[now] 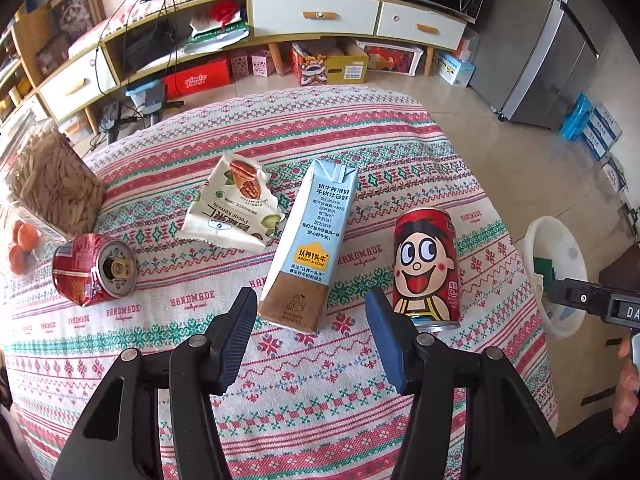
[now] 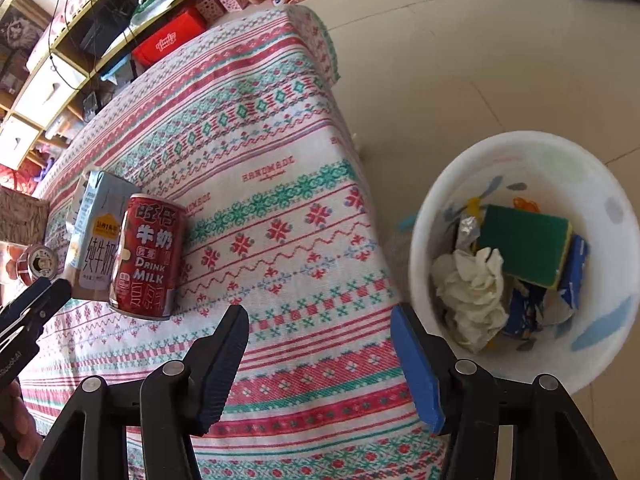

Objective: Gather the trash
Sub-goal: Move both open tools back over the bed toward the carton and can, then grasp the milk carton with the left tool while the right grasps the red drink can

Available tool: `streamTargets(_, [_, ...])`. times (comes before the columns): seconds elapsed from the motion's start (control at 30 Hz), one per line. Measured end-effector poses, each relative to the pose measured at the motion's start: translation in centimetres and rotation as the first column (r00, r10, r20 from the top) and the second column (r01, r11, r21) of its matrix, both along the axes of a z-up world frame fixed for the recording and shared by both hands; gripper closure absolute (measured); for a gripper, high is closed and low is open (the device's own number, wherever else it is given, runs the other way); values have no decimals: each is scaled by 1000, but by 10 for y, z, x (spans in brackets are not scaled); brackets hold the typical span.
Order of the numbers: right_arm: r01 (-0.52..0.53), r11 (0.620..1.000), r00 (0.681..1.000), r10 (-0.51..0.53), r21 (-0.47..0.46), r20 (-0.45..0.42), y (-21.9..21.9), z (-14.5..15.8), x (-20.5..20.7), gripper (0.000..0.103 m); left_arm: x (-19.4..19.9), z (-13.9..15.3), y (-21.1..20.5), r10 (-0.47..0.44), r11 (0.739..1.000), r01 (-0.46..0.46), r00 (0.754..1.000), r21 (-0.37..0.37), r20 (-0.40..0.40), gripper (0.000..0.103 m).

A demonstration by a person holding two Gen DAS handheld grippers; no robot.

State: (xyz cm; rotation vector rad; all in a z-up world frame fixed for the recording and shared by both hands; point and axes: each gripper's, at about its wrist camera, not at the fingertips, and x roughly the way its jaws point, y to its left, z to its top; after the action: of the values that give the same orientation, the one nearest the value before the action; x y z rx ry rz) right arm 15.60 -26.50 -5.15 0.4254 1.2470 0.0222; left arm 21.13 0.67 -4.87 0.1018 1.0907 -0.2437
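On the patterned tablecloth [image 1: 304, 392] lie a blue-and-brown milk carton [image 1: 308, 248], a red cartoon-face milk can [image 1: 426, 264], a crushed red can [image 1: 94, 270] at the left and a torn pecan wrapper [image 1: 234, 204]. My left gripper [image 1: 312, 312] is open and empty, its jaws just short of the carton's near end. My right gripper [image 2: 320, 334] is open and empty above the table's right edge. The carton [image 2: 96, 232] and red can [image 2: 150, 256] lie to its left. The white trash bin [image 2: 600, 184] stands on the floor to its right, holding a green sponge [image 2: 524, 244], tissue and wrappers.
A box of pale sticks [image 1: 52, 184] and oranges [image 1: 22, 244] sit at the table's left edge. A low cabinet [image 1: 312, 12] with drawers stands beyond the table, boxes under it. A fridge [image 1: 560, 48] stands at the back right. The bin [image 1: 560, 248] shows right of the table.
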Motion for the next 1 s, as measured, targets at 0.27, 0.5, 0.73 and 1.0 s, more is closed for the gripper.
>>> streamTargets(0.27, [-73,988,997,70,137,30,50,-12,24,37,23,-27,0,12,1000,-11,1000,15,-29,51])
streamTargets(0.5, [-58,988,998,54,142,31,65,-24,40,37,16,-23,8,37,999,-37,999,2,-9,64])
streamTargets(0.73, [-69,984,996,60,167,63,82,-27,49,35,-3,-12,16,71,997,-71,997,-22,-5,64])
streamTargets(1.0, [-142,971,988,126,192,93,116,-31,56,35,-16,-9,36,128,989,-130,991,-76,-36,64])
